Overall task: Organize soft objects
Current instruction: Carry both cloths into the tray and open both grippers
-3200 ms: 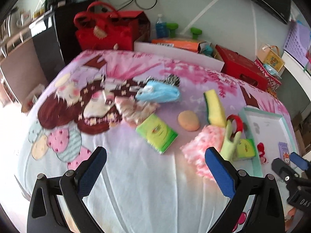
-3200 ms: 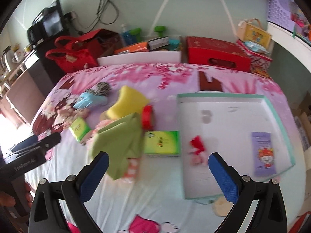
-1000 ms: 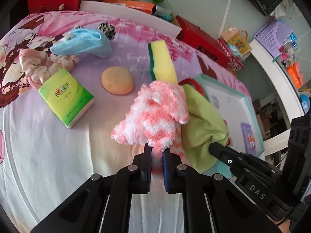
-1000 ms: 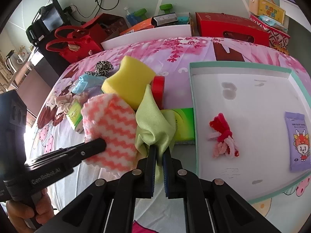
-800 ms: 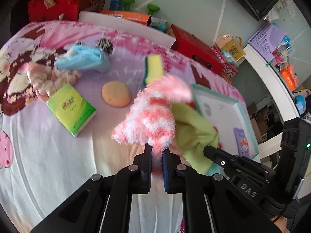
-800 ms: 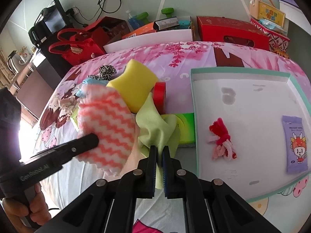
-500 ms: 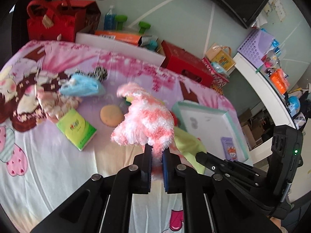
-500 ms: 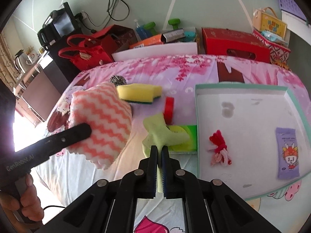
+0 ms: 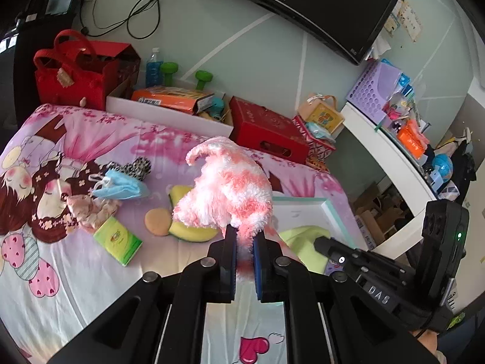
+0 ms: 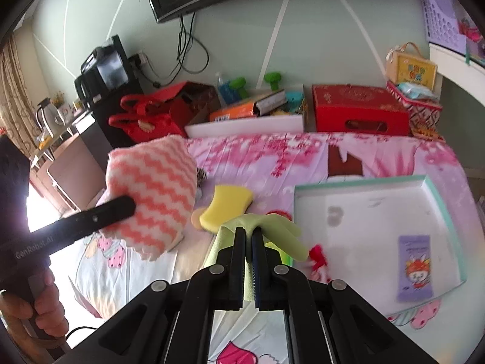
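Both cloths hung clear above the bed. Left gripper clamped the pink towel, bunched upward; right gripper clamped the green cloth, draped beside the tray.

Both wrist views look steeply down, sharing the bed and tray.

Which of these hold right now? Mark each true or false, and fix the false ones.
1. The left claw is shut on the pink-and-white fluffy cloth. True.
2. The right claw is open and holds nothing. False: it is shut on the green cloth.
3. The purple packet lies inside the white tray. True.
4. The yellow sponge lies in the tray. False: it rests on the bedsheet, left of the tray.
5. The blue face mask is held by a claw. False: it lies on the sheet.
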`<action>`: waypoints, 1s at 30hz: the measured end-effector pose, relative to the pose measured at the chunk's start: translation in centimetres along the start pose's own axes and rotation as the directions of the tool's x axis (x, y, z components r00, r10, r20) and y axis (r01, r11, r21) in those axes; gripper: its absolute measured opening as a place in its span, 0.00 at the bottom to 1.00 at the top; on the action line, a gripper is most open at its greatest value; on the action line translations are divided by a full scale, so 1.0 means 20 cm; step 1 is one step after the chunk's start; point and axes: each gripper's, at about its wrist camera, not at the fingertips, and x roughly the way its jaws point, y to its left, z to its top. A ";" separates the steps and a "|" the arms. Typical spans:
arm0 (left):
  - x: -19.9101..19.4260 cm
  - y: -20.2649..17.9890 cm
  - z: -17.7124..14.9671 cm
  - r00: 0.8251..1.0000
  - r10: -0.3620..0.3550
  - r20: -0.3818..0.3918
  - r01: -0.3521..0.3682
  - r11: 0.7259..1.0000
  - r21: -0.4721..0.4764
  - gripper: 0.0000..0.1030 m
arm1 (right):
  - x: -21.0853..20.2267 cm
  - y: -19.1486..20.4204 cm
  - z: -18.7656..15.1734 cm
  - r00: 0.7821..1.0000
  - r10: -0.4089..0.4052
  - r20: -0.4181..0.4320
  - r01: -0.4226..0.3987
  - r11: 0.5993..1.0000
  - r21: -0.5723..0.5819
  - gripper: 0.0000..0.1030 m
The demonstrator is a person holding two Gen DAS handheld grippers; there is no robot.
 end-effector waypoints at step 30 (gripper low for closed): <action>0.81 -0.53 0.05 0.980 -0.001 -0.198 0.046 0.974 0.221 0.09 | 0.05 -1.00 0.20 0.935 -0.346 -0.075 0.354 0.926 0.132 0.04</action>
